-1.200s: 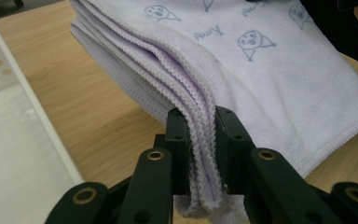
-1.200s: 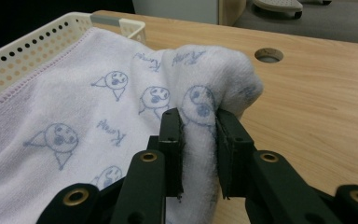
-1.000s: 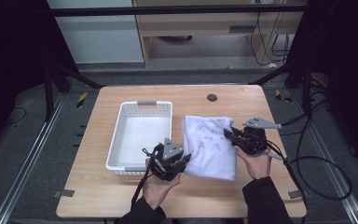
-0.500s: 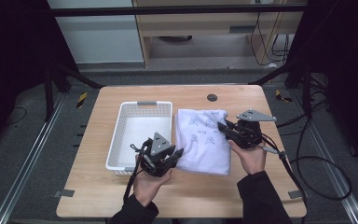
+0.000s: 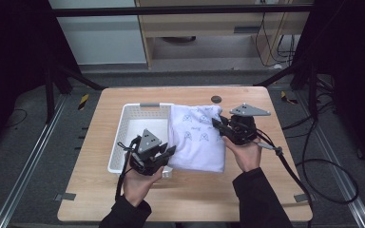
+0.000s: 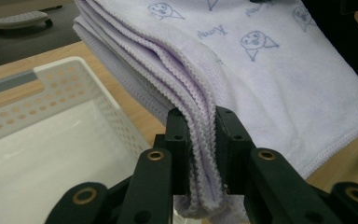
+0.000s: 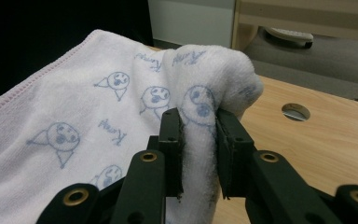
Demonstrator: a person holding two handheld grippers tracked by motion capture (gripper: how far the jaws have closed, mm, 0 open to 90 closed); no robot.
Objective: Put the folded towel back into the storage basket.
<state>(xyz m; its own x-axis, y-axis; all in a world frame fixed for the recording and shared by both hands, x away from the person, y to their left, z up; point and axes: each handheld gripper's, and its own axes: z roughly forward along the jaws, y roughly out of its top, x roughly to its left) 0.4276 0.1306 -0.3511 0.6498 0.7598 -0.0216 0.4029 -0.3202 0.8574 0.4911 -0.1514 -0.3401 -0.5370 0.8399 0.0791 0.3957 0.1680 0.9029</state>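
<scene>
Tabletop hole beyond gripped towel

The towel lies on the table just right of the basket, its left edge seemingly overlapping the basket's rim. A hole sits behind the towel.

The light wooden table with rounded corners carried a white perforated plastic basket left of centre. A small dark round hole sat beyond the basket to its right, near the far edge.
</scene>
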